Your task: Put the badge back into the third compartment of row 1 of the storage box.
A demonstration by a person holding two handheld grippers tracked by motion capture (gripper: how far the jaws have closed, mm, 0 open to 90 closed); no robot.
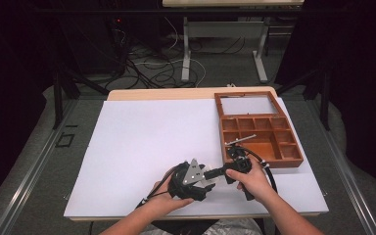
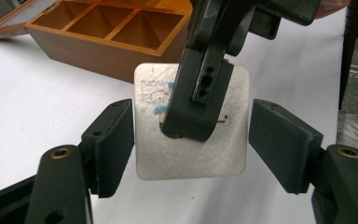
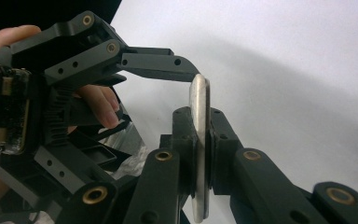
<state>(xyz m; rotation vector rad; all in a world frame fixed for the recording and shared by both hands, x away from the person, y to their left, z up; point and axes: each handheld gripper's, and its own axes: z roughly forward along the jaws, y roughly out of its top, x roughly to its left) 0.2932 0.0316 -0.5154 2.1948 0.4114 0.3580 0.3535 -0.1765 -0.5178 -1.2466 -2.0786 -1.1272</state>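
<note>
Right tool [image 3: 200,154]: I see it clamped on the metal plate [image 2: 192,122].
Left tool [image 2: 191,140]: spread wide around that plate.
Wooden box [image 1: 259,129]: tabletop's far right corner.

We log: compartment box [image 1: 259,129] at table's [image 1: 142,137] far right | both grippers near front edge, just before box | plate [image 2: 191,154] between them.

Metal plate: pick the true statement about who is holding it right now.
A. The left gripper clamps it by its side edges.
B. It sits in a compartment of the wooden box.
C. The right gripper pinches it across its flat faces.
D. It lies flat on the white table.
C: the right gripper has both jaws pressed on the metal plate, while the left gripper stands open beside its edges.
</note>
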